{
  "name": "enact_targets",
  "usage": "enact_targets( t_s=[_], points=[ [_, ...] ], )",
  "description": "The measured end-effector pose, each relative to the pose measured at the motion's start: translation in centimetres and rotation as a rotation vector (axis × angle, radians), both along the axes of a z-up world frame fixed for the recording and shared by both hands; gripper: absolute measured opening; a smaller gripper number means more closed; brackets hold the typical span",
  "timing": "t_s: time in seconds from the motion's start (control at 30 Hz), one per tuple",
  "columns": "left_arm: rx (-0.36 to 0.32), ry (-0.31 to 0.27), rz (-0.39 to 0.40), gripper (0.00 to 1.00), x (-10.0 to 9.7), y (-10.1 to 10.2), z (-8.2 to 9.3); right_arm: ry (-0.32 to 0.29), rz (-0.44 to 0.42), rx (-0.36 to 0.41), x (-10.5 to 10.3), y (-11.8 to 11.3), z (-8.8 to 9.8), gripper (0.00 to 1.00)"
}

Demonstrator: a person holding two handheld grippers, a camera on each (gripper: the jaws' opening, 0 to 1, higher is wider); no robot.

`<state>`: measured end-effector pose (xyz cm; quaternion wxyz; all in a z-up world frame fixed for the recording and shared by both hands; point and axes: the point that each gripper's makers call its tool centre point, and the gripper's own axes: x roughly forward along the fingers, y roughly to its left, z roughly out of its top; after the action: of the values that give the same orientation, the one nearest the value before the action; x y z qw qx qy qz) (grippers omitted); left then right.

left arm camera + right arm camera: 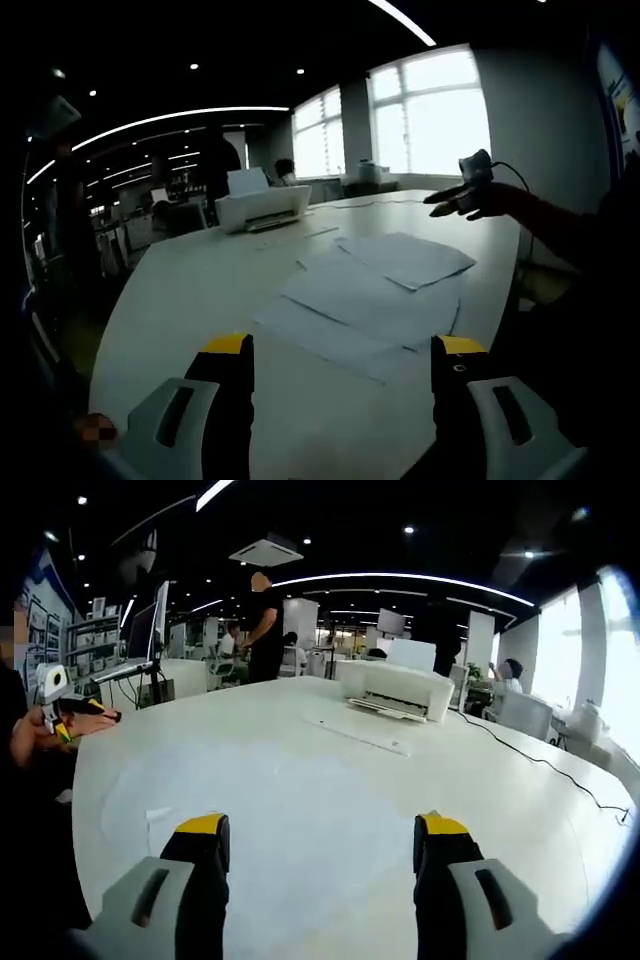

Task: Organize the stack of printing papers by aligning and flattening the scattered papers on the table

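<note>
Several white printing papers (375,290) lie scattered and overlapping on the white table (200,290), ahead and a little right of my left gripper (345,350). Its yellow-tipped jaws stand wide apart above the table with nothing between them. My right gripper (462,195), held in a hand, hovers beyond the papers at the table's far right edge. In the right gripper view, my right gripper (322,830) is open over bare table (300,780), holding nothing. My left gripper (62,708) shows at the far left in a hand.
A white printer (262,207) (395,690) stands at the back of the table, with a flat sheet (365,735) in front of it. A black cable (540,762) runs across the table's right side. A person (262,630) stands behind the table, and others sit at desks.
</note>
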<state>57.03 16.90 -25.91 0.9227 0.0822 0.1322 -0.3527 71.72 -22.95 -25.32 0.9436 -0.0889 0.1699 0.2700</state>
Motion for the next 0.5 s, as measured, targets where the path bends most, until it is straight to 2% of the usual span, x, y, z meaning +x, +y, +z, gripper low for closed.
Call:
enact_targets(
  t_s=[0.5],
  points=[
    [0.000, 0.002, 0.002, 0.75, 0.0, 0.1, -0.1, 0.004, -0.037, 0.012, 1.8, -1.7, -0.7, 0.74]
  ],
)
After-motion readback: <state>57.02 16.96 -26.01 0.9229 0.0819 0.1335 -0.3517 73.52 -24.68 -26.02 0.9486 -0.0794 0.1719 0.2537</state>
